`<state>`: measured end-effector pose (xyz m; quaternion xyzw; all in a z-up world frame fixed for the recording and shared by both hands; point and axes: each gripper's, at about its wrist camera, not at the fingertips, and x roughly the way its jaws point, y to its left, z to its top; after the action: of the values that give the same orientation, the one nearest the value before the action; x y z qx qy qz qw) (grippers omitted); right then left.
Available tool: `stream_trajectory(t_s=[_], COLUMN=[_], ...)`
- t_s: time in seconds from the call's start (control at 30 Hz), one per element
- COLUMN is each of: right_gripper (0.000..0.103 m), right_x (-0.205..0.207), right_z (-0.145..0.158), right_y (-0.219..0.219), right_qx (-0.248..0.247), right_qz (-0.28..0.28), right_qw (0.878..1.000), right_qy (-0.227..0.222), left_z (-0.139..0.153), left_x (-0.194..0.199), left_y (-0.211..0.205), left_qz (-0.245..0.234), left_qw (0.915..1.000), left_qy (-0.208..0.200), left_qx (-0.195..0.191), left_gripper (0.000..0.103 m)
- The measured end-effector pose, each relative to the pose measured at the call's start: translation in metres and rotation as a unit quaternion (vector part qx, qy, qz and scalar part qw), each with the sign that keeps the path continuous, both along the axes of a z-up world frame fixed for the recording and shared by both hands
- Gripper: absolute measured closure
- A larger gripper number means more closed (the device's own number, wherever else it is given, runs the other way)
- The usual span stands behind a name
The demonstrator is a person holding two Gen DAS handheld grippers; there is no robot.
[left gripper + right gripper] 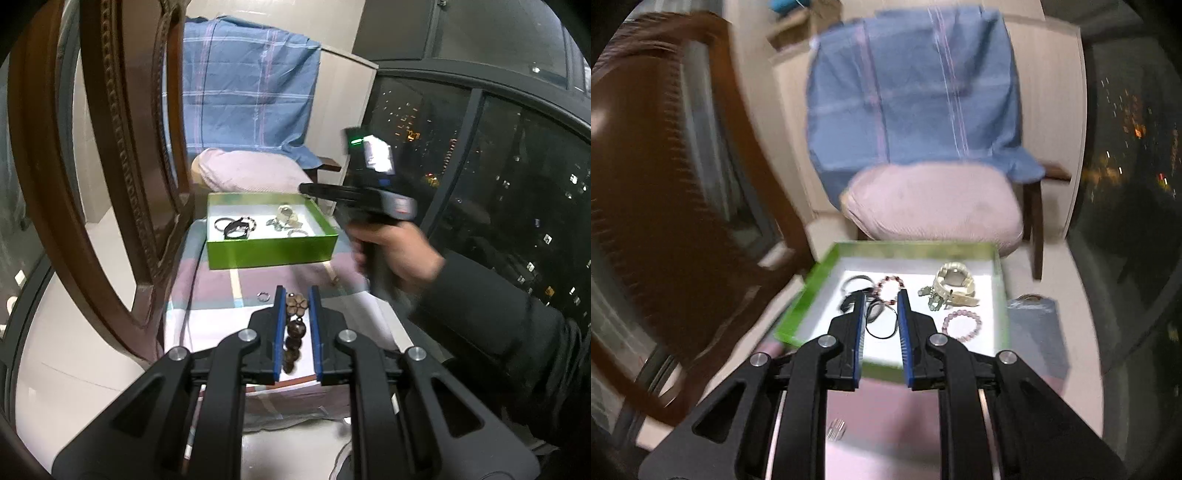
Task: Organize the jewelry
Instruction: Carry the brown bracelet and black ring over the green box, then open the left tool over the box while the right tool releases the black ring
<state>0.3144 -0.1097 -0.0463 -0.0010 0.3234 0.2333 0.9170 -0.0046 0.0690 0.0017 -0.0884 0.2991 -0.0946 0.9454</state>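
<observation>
A green box with a white floor stands on the cloth-covered table and holds several pieces: a black watch, a cream watch, a pink bead bracelet and a dark cord loop. My left gripper is open, low over a brown wooden bead bracelet with a flower piece that lies between its fingers. A small silver ring lies just left of it. My right gripper is open and empty above the box's near edge; it also shows in the left wrist view.
A carved wooden chair back rises close on the left. A chair with a pink cushion and a blue checked cloth stands behind the table. A dark window is on the right. A grey pouch lies right of the box.
</observation>
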Motion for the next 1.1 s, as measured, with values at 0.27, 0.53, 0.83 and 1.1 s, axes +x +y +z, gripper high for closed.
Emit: stream_trajectory(t_s=[0.27,0.53,0.83,1.1], right_gripper=[0.070,0.005,0.005,0.005], right_x=[0.050,-0.126,-0.197,-0.183], right_z=[-0.039,0.044,-0.023,-0.026], right_y=[0.011,-0.103,-0.167,-0.178], right_qx=[0.000,0.106,0.093,0.097], right_qz=[-0.010,-0.049,-0.122,-0.123], right_qw=[1.000,0.977,0.978,0.977], right_qy=[0.017,-0.181,-0.142,-0.147], left_z=[-0.009,-0.005,0.022,-0.014], left_x=[0.008,0.040,0.152,0.292], left_y=[0.016,0.008,-0.016,-0.029], left_qz=[0.022,0.008,-0.031,-0.004], left_qw=[0.9996,0.9996,0.9991,0.9971], left_qy=[0.020,0.027,0.027,0.072], left_qx=[0.001,0.004,0.006,0.023], left_gripper=[0.091,0.091,0.091,0.091])
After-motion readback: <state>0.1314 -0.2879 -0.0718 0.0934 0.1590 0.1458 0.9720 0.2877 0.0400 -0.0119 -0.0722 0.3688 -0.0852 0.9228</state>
